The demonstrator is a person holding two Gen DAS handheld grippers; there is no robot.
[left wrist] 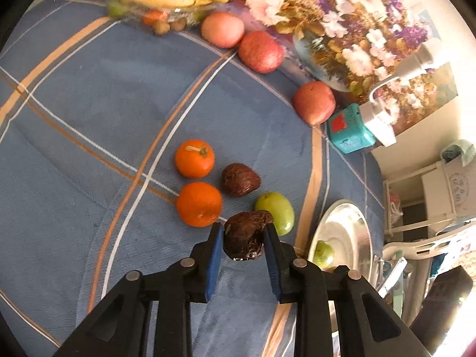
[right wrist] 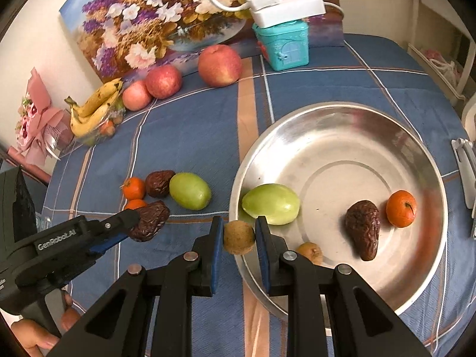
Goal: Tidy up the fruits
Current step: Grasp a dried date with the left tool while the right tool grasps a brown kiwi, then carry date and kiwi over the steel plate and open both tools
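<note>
On a blue plaid tablecloth before a floral painting, left gripper fingers clench a dried date, right gripper fingers a brown fruit.

Black hand-held grippers with blue pads

Each hand-held gripper is built from black links, pinned by 4 silver rivets; white "GenRobot.AI" lettering is printed on the left hand-held gripper.

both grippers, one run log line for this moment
left gripper: shut on dried date | right gripper: shut on small brown fruit | metal bowl: partly filled
</note>
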